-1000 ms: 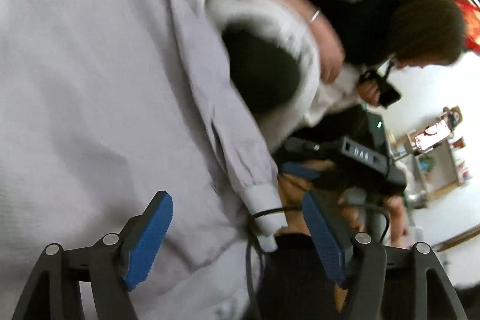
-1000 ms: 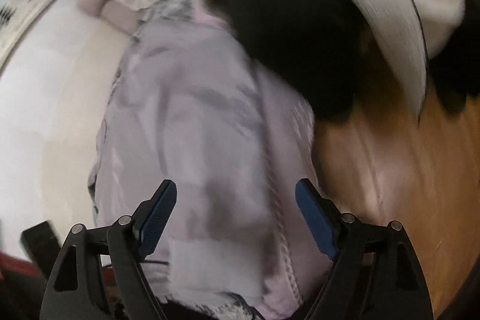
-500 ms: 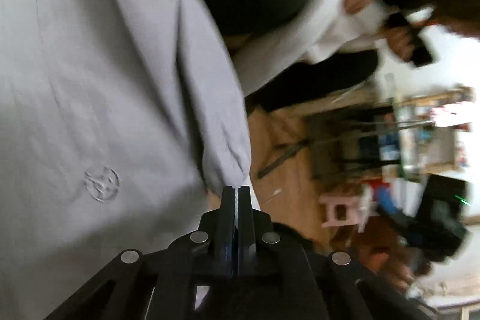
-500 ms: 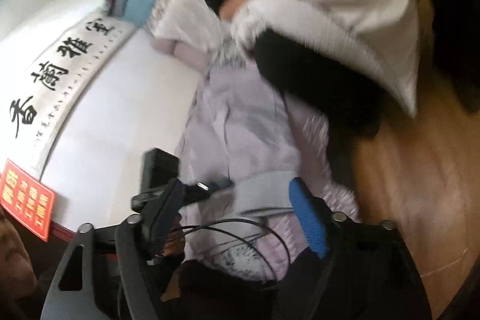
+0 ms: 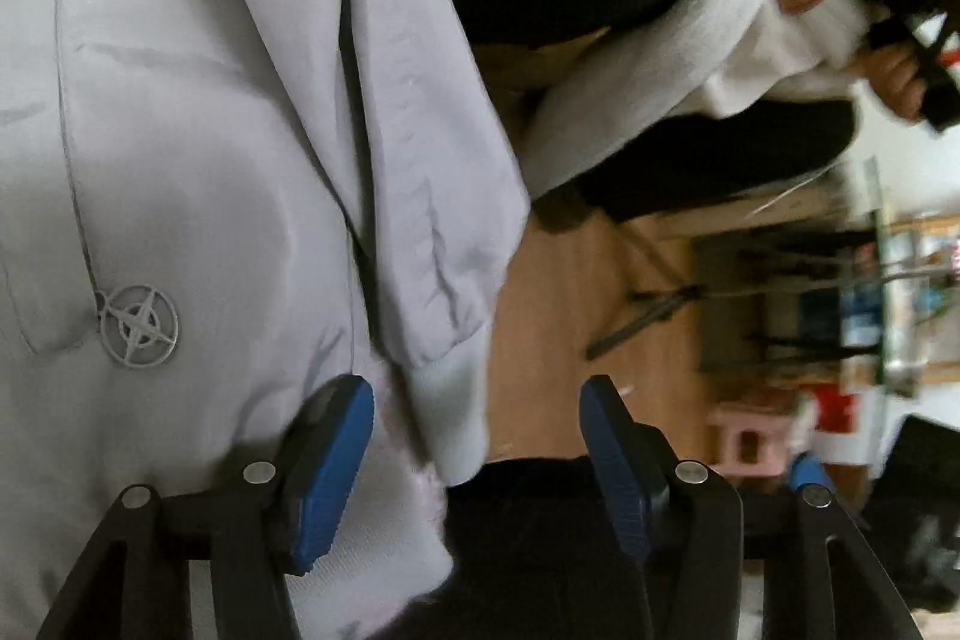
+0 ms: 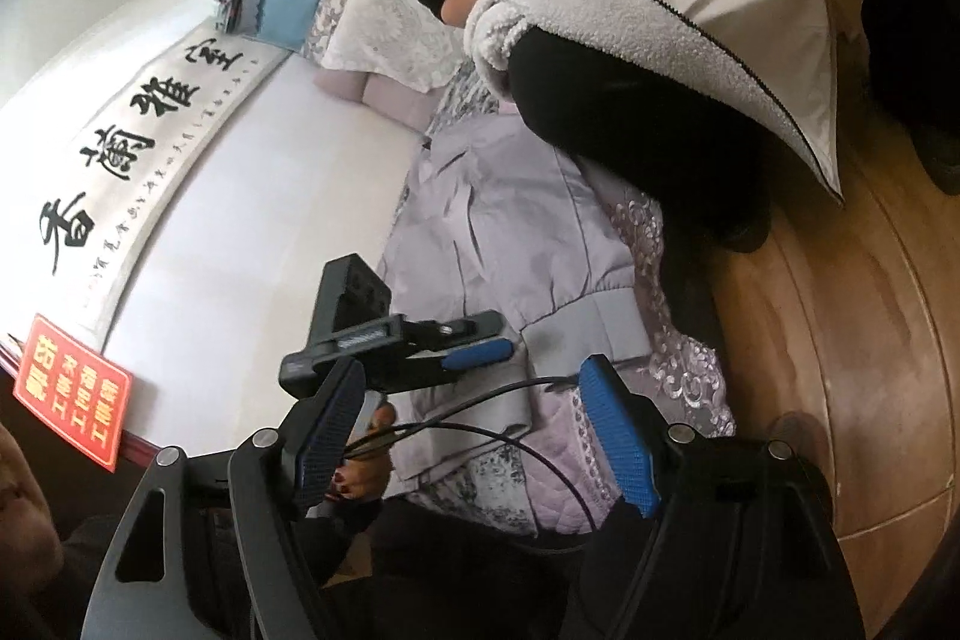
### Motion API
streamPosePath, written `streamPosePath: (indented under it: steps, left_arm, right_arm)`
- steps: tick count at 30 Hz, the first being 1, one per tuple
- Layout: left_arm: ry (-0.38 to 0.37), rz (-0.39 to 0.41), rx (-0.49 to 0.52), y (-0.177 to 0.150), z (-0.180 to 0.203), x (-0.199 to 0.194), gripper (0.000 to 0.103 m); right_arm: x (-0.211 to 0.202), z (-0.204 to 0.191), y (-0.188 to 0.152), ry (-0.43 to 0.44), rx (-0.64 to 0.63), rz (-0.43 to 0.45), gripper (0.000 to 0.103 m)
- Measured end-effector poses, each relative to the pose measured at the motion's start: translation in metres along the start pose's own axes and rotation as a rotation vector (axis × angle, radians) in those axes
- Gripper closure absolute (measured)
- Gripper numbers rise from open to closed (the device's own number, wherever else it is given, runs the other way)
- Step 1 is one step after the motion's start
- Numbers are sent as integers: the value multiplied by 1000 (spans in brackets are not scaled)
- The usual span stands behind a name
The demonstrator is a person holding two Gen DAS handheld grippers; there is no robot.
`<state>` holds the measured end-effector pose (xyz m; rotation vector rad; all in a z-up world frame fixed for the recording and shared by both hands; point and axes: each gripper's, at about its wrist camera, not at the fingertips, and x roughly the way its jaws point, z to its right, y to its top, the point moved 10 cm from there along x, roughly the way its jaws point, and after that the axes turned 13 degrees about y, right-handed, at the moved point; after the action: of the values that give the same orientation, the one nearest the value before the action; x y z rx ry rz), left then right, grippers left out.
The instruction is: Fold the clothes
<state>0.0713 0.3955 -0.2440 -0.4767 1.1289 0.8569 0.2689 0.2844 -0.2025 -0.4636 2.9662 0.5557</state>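
A pale grey jacket with a round star emblem lies spread on the bed. Its sleeve cuff hangs between the jaws of my left gripper, which stands open with blue pads and holds nothing. The jacket also shows in the right wrist view, its cuff lying just beyond the left gripper's blue pad there. My right gripper is open and empty, held back from the jacket over the bed edge.
A second person in black sits on the bed edge holding a white fleece-lined coat. A lilac patterned bedspread covers the bed. Wooden floor lies to the right. Pillows lie at the far end. A cable crosses between my right gripper's fingers.
My left gripper was shut half a second ago and has opened, with the sleeve cuff now between its jaws. My right gripper has stayed open and pulled back slightly.
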Motion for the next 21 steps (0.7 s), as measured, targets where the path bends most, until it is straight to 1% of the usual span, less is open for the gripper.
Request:
streamPosePath:
  steps: [2, 4, 7, 8, 9, 10, 11, 12, 13, 14, 16, 17, 19, 21]
  left_arm:
    - [12, 16, -8, 7, 3, 4, 41]
    - [-28, -9, -4, 11, 11, 17, 40]
    - [-25, -18, -7, 20, 17, 36, 41]
    - [-14, -15, -10, 23, 18, 39, 41]
    - [-1, -11, -16, 25, 20, 42, 44]
    - [22, -1, -27, 28, 21, 44, 62]
    - [67, 3, -39, 32, 19, 50, 97]
    - [101, -12, -54, 33, 14, 59, 98]
    - [105, -9, -80, 35, 9, 64, 98]
    - [100, 4, -94, 37, 7, 66, 98]
    - [82, 41, -84, 39, 12, 60, 98]
    - [68, 57, -74, 40, 15, 55, 99]
    - [8, 96, -71, 42, 22, 38, 99]
    - [-52, 135, -73, 43, 26, 11, 99]
  right_arm:
    - [-5, -2, -1, 4, -11, 2, 25]
    - [-8, -2, -2, -4, -23, 2, 25]
    - [-14, -1, -3, -16, -26, 5, 25]
    - [-16, 0, -3, -20, -26, 6, 25]
    - [-18, 0, -3, -24, -25, 8, 25]
    - [-19, 1, -3, -25, -22, 10, 25]
    - [-20, 2, -3, -25, -19, 12, 25]
    - [-21, 3, -3, -26, -15, 15, 25]
    - [-22, 4, -2, -29, -12, 17, 25]
    - [-22, 6, -1, -32, -6, 20, 25]
    - [-20, 5, -2, -34, -3, 17, 25]
    - [-19, 5, -3, -35, -2, 15, 25]
    - [-18, 2, -5, -41, -11, 8, 25]
    - [-16, 0, -6, -49, -20, 4, 25]
